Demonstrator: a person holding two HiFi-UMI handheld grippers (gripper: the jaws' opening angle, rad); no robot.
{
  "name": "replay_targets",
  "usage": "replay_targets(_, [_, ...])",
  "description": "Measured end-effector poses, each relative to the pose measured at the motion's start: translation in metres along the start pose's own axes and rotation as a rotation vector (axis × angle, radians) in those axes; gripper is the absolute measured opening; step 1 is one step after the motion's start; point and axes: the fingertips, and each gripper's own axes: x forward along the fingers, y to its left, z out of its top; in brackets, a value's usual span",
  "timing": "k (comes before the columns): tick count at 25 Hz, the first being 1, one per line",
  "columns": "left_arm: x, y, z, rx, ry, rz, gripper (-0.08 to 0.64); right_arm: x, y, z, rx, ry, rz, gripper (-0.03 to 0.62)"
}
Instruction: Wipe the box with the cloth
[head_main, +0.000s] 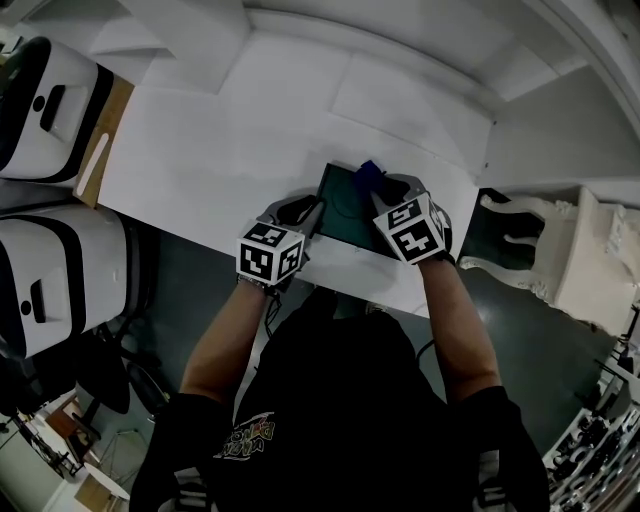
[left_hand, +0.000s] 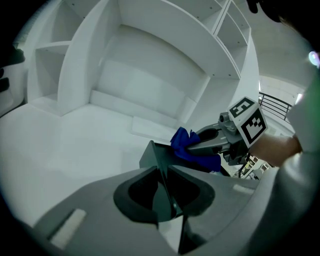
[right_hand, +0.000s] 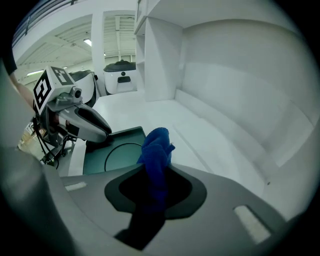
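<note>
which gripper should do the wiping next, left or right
Right. The right gripper is shut on the blue cloth, already at the green box. The left gripper is shut on the box's edge, likely steadying it, and holds no cloth.

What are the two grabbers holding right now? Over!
Left gripper shut on dark green flat box, at its edge. Right gripper shut on bunched blue cloth, by box's far edge. Nothing else seen on box.
</note>
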Motion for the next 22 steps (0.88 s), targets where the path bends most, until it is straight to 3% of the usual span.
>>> replay_targets(9, [0.0, 0.0, 0.0, -0.002, 0.007, -0.012, 0.066, 0.027, 0.029, 0.046, -0.077, -0.017, 0.053, 0.1])
replay_targets(22, [0.001, 0.002, 0.0, -0.014, 0.005, -0.02, 0.069, 0.033, 0.032, 0.054, -0.069, -0.033, 0.051, 0.1])
